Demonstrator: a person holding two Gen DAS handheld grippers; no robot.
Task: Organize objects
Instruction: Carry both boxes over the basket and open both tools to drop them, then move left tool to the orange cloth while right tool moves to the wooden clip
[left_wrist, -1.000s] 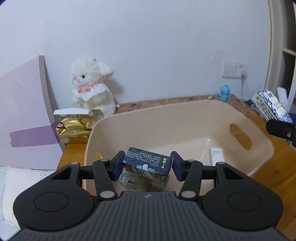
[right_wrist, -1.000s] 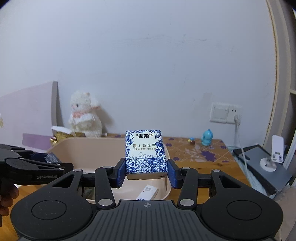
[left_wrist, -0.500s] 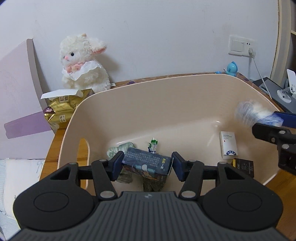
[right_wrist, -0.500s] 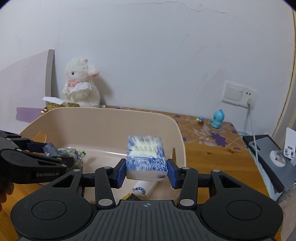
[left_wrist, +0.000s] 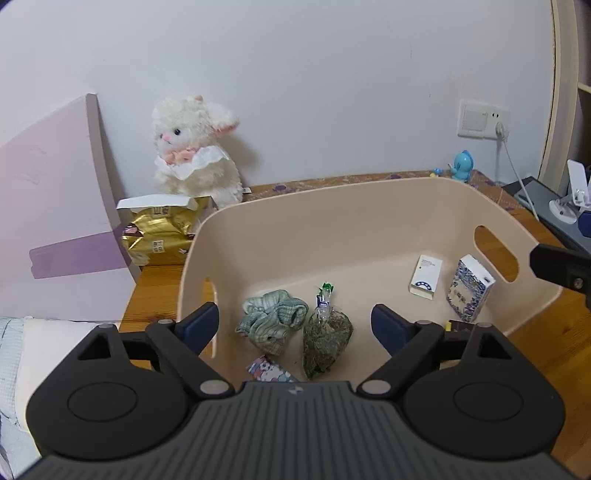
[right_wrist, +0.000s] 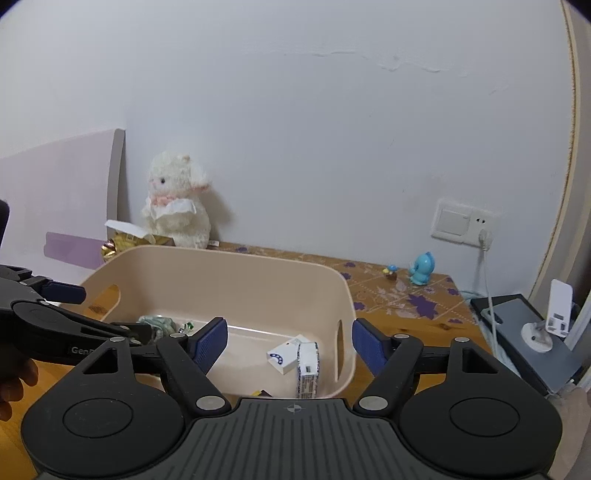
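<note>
A beige plastic bin (left_wrist: 332, 206) (right_wrist: 240, 254) stands on the wooden table. My left gripper (left_wrist: 295, 325) hangs open over its near left side, nothing between the fingers. Below it lie a green cloth (left_wrist: 271, 325), a clear bag of dried herbs (left_wrist: 327, 338) and a patterned small box (left_wrist: 269, 371), partly hidden by the gripper body. My right gripper (right_wrist: 289, 343) is open above the bin's right end. Under it sit the blue-and-white tissue pack (right_wrist: 308, 369) (left_wrist: 469, 288) and a white box (right_wrist: 284, 356) (left_wrist: 425, 277).
A white plush lamb (left_wrist: 195, 155) and a gold foil bag (left_wrist: 162, 232) sit behind the bin by a purple board (left_wrist: 48, 206). A blue figurine (right_wrist: 423, 267), a wall socket with cable (right_wrist: 463, 221) and a grey device with a white stand (right_wrist: 535, 332) are to the right.
Both grippers have opened and let go. The tissue pack now stands in the bin's right end; the dark box has dropped to the bin floor beneath the left gripper.
</note>
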